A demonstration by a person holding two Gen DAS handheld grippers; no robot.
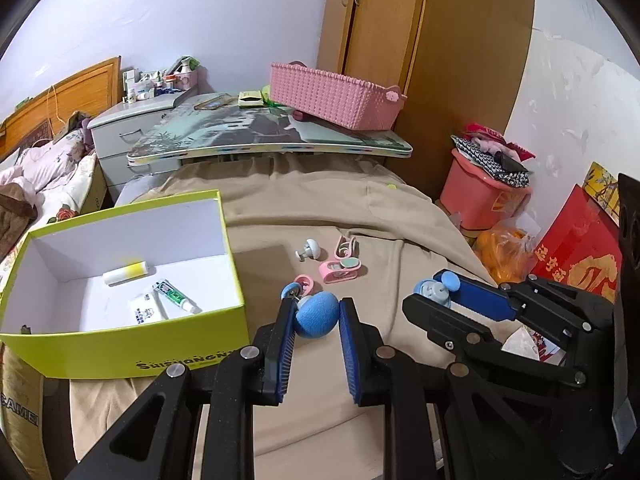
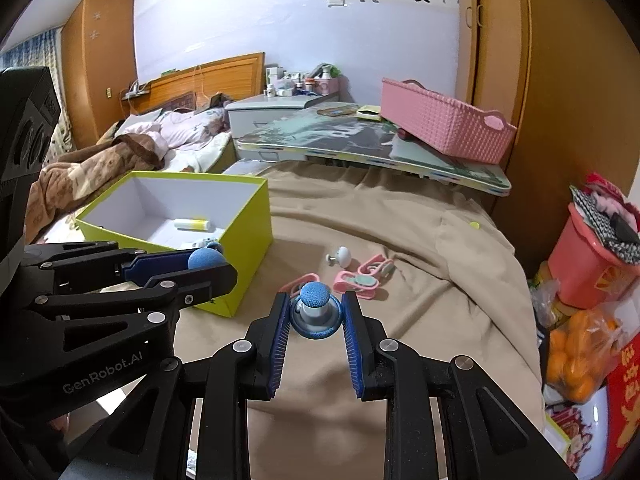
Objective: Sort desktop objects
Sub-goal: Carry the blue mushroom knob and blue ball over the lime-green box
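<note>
My left gripper (image 1: pixel 317 308) is shut on a blue round-headed knob (image 1: pixel 314 318), held above the tan cloth just right of the lime-green box (image 1: pixel 120 360). Beside it my right gripper (image 2: pixel 315 300) is shut on a second blue knob (image 2: pixel 316 314); the left wrist view shows that gripper (image 1: pixel 432 290) low on the right. From the right wrist view, the left gripper (image 2: pixel 218 264) hangs by the box's (image 2: pixel 248 248) near corner. A white knob (image 1: pixel 310 249) and pink clips (image 1: pixel 342 270) lie on the cloth ahead. Inside the box are a yellow-white tube (image 1: pixel 126 272), a small toothpaste (image 1: pixel 176 296) and a white packet (image 1: pixel 148 308).
A pink basket (image 1: pixel 336 96) sits on a printed board (image 1: pixel 272 136) at the far end of the cloth. A pink bucket (image 1: pixel 480 196), a bag of oranges (image 1: pixel 504 252) and a red box (image 1: pixel 576 256) crowd the right. Grey drawers (image 1: pixel 120 136) and a bed (image 2: pixel 120 152) stand to the left.
</note>
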